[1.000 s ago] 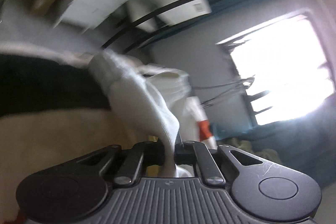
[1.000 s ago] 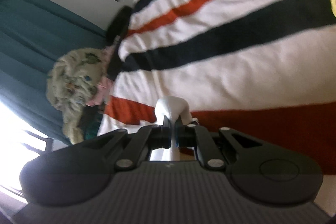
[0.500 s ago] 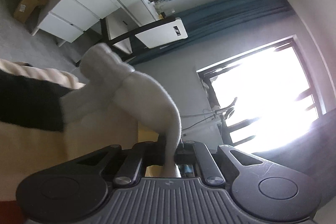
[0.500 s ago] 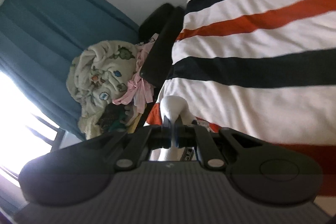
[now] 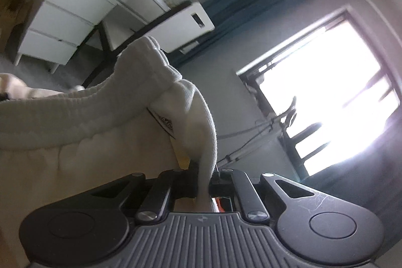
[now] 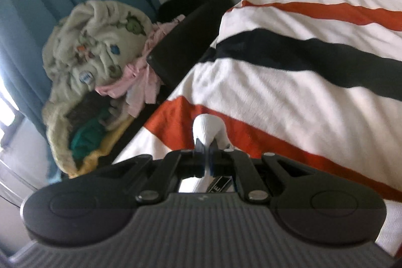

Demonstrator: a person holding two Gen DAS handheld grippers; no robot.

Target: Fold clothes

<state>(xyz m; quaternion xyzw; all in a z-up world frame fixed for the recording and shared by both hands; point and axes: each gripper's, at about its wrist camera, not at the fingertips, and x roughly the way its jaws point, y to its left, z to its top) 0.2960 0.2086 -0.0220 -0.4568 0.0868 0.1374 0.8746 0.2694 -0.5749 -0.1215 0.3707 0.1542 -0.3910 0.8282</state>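
A white ribbed garment [image 5: 105, 112] with a small sewn label hangs lifted in the left wrist view; its cloth stretches away to the left. My left gripper [image 5: 204, 182] is shut on a fold of it. In the right wrist view my right gripper [image 6: 204, 155] is shut on another small bunch of the white garment [image 6: 207, 127], held above the striped bedcover [image 6: 314, 72].
A pile of clothes and a patterned blanket [image 6: 95, 54] lies on a dark chair at the bed's left edge. A white drawer unit [image 5: 65, 24], a black-framed desk [image 5: 155, 24], teal curtains and a bright window [image 5: 326, 97] stand beyond the left gripper.
Both grippers have swung upward with the garment still held. The garment's waistband now stretches out to the left in the left view. The right view has turned toward the clothes pile.
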